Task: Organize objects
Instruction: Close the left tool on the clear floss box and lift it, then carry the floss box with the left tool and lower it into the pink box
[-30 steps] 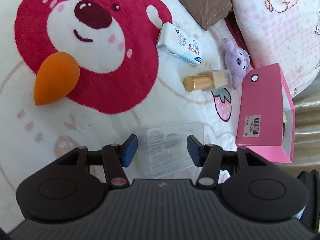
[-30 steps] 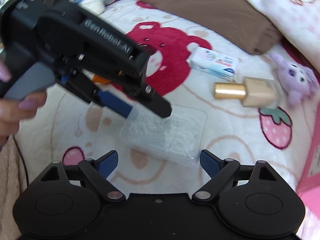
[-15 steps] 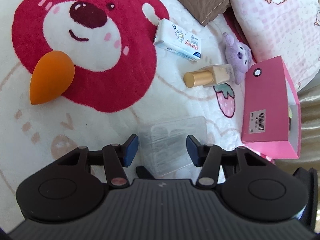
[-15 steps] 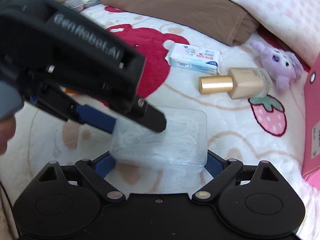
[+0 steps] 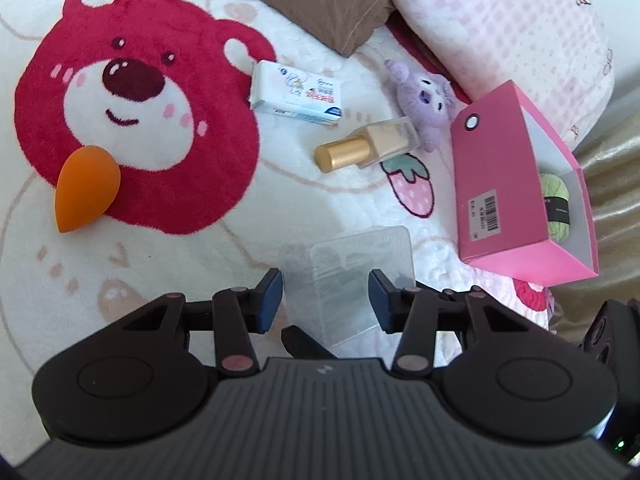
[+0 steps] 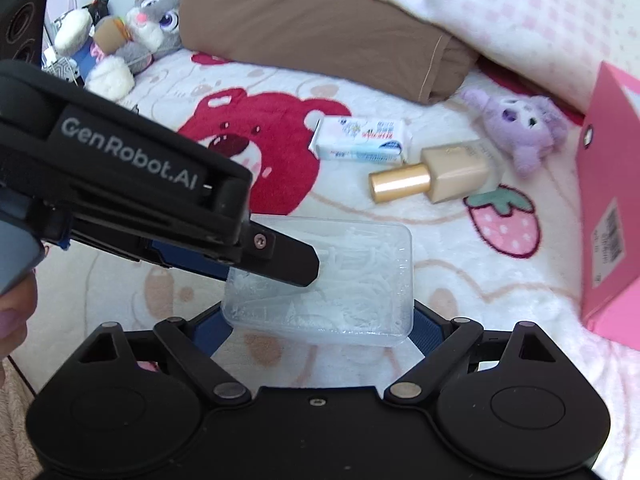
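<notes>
A clear plastic box (image 5: 352,276) of small white picks sits between both grippers, lifted off the blanket. In the right wrist view the box (image 6: 348,276) lies between the blue pads of my right gripper (image 6: 320,326), which press its two ends. My left gripper (image 5: 325,294) stands around the box with a small gap at each pad; in the right wrist view its finger (image 6: 280,258) rests over the box's left end. A pink open box (image 5: 520,184) stands at the right with a green yarn ball (image 5: 554,204) inside.
On the blanket lie an orange makeup sponge (image 5: 84,188), a white tissue pack (image 5: 298,94), a foundation bottle with gold cap (image 5: 368,144) and a purple plush (image 5: 426,100). A brown pillow (image 6: 320,20) and pink checked pillow (image 6: 520,12) lie behind. Plush toys (image 6: 132,28) sit far left.
My right gripper has moved in and closed on the clear box's ends. The box has risen off the blanket and tilted. The pink box now shows its inside.
</notes>
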`<action>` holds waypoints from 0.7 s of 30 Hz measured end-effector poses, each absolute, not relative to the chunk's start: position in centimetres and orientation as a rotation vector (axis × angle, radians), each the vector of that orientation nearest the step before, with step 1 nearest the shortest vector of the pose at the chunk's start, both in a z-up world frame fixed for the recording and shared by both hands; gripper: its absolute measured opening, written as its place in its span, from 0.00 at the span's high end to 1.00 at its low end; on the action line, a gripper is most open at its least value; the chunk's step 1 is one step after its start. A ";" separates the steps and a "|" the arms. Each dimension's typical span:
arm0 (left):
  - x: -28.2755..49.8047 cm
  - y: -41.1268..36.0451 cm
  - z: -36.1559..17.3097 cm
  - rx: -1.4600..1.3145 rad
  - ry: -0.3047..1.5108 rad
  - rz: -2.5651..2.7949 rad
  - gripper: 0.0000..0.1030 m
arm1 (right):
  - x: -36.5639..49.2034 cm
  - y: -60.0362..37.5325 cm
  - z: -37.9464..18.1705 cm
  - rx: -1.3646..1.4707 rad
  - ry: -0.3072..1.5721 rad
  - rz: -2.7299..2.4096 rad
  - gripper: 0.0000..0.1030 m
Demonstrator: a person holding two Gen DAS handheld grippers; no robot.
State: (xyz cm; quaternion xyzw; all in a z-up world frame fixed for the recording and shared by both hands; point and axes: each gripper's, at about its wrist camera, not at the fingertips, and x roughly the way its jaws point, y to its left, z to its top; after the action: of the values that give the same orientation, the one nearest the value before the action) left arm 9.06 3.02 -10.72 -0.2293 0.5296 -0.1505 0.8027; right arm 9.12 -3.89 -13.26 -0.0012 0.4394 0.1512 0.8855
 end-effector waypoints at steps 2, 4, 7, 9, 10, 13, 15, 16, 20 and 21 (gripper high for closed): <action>8.5 2.4 -9.3 -0.452 1.114 -0.341 0.56 | 8.7 -4.3 -12.3 0.009 0.902 0.307 0.09; 7.8 1.7 -7.9 -0.411 1.087 -0.370 0.56 | 8.2 -4.7 -11.1 0.018 0.887 0.297 0.09; 6.9 1.2 -6.0 -0.388 1.053 -0.404 0.56 | 7.0 -5.3 -9.2 0.015 0.860 0.294 0.09; 6.4 0.7 -4.7 -0.379 1.034 -0.418 0.56 | 6.4 -5.6 -8.0 0.002 0.843 0.289 0.09; 6.1 0.4 -4.1 -0.377 1.022 -0.424 0.56 | 6.2 -5.8 -7.5 -0.006 0.832 0.284 0.09; 5.8 -0.8 -2.1 -0.362 0.984 -0.440 0.56 | 5.2 -6.6 -5.6 -0.023 0.793 0.262 0.09; 5.8 -1.8 -0.7 -0.351 0.961 -0.447 0.55 | 4.9 -7.3 -4.3 -0.032 0.766 0.243 0.09; 6.0 -2.4 -0.1 -0.343 0.952 -0.452 0.55 | 5.0 -7.7 -3.8 -0.040 0.756 0.232 0.09; 6.6 -5.0 2.7 -0.287 0.912 -0.478 0.55 | 5.1 -9.5 -1.6 -0.038 0.716 0.179 0.09; 6.7 -5.6 3.3 -0.270 0.903 -0.485 0.55 | 5.2 -10.0 -1.1 -0.029 0.711 0.172 0.09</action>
State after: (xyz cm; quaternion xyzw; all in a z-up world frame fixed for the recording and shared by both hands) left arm 6.66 -5.59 3.33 -0.1286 0.4305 -0.2313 0.8629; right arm 5.20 -10.04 -1.14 -0.0143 0.3477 0.0842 0.9337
